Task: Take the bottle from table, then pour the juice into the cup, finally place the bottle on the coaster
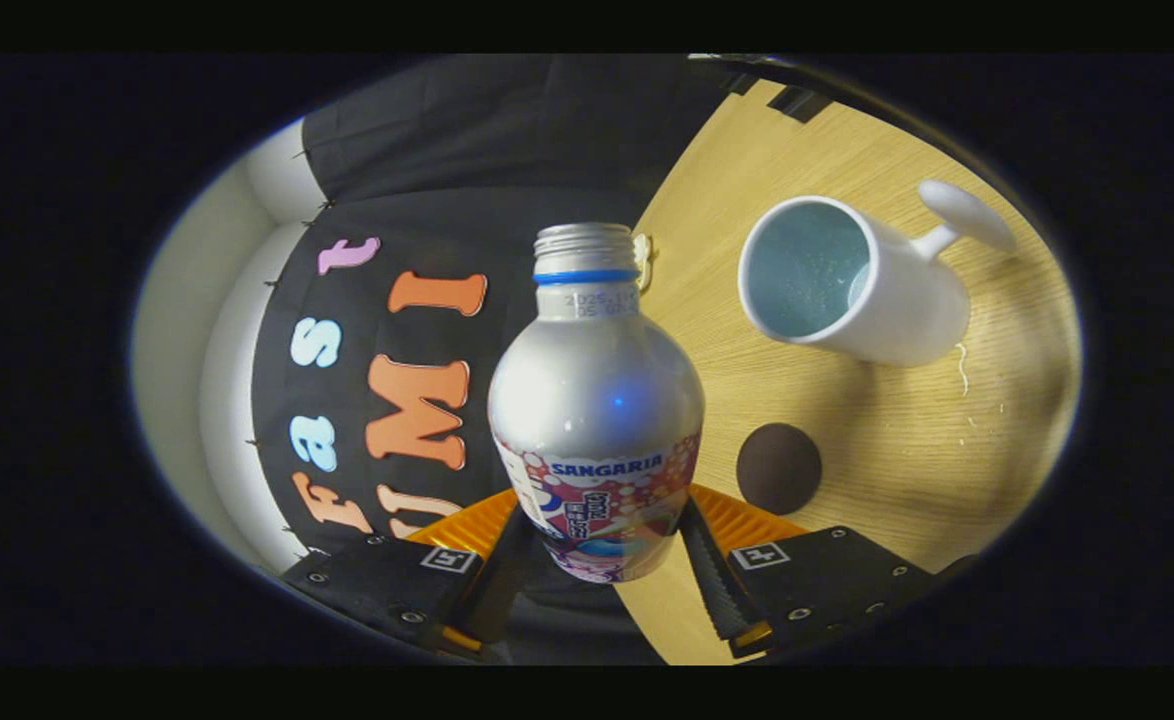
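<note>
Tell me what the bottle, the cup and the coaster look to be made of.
Bottle, clamped between the gripper fingers: likely aluminium, matte silver with a soft highlight and threaded neck. Cup: probably glazed ceramic, smooth glossy white, pale blue inside. Coaster: dark brown, dull, no shine; material unclear.

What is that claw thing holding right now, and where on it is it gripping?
The gripper holds the silver bottle by its lower body, one finger pressing on each side of the labelled part near the base.
</note>
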A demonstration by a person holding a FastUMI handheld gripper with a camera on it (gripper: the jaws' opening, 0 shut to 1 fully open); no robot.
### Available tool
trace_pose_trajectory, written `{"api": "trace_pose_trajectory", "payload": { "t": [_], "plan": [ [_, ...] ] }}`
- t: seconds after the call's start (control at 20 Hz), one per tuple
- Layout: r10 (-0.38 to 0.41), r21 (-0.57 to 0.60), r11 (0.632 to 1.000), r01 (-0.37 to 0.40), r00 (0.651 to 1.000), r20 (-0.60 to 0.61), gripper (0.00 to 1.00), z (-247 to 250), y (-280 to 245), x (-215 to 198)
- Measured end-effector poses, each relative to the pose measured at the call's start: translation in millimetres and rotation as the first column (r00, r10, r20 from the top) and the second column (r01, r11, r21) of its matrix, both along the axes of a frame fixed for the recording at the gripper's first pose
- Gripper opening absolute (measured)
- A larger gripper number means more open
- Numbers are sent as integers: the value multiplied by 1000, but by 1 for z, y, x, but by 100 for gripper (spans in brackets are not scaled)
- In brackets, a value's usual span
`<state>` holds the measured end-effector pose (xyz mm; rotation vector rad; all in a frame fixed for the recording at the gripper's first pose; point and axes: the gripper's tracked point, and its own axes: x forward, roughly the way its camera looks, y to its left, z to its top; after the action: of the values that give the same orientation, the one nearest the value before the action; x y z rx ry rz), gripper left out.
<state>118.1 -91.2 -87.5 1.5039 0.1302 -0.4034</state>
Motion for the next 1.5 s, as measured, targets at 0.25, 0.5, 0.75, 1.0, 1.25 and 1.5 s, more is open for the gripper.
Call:
{"api": "trace_pose_trajectory", "payload": {
  "t": [0.25,0.5,0.75,1.0,1.25,1.5],
  "plan": [
    [-19,62,998,19,1000,-1,77,2,-2,3],
    [-53,145,988,53,999,-6,77,9,-7,4],
    [-75,222,972,75,997,-11,77,13,-8,7],
    [-104,300,948,102,995,-11,77,18,-10,11],
    [-127,362,924,126,992,-21,77,21,-10,14],
    [-148,406,901,150,988,-38,77,22,-12,14]
  ]
}}
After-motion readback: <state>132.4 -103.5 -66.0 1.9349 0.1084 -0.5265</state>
